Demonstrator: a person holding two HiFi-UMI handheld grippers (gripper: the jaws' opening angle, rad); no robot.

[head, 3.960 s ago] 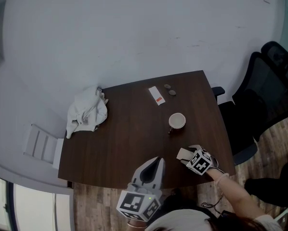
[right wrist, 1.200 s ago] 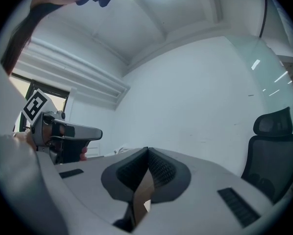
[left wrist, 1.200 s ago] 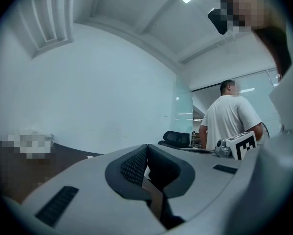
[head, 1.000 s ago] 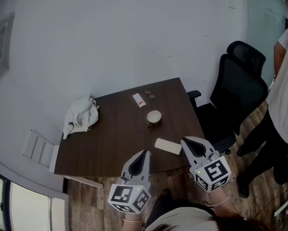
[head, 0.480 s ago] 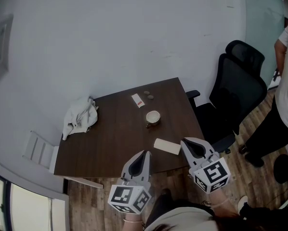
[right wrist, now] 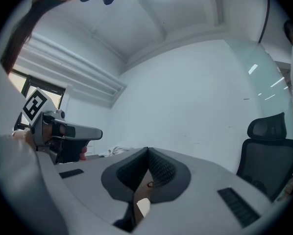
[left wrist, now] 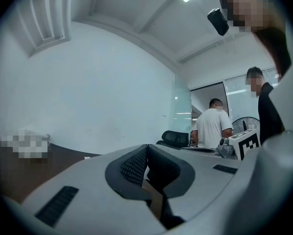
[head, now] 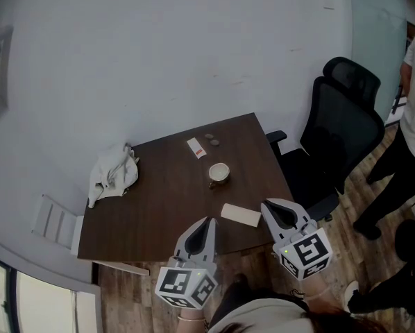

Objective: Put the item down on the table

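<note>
Head view: the flat beige card (head: 241,215) lies on the dark table (head: 159,193), near-right, just beyond the right gripper (head: 272,207). It probably handles as light and stiff; pinch a long edge.
Left gripper view: the left gripper (left wrist: 146,152) has its jaws pressed together, empty.
Right gripper view: the jaws are likewise closed on nothing.

One cloth (head: 112,172), one cup (head: 218,173), one tan card (head: 241,215), one packet (head: 196,148), two small discs (head: 215,142) (beside packet).

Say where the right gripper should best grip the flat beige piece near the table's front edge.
Across its short width, near the middle, coming from above on the person's side. The flat beige piece lies flat on the table, long edges running left to right, so probably only the narrow span fits. The right gripper is shut and must open first.
</note>
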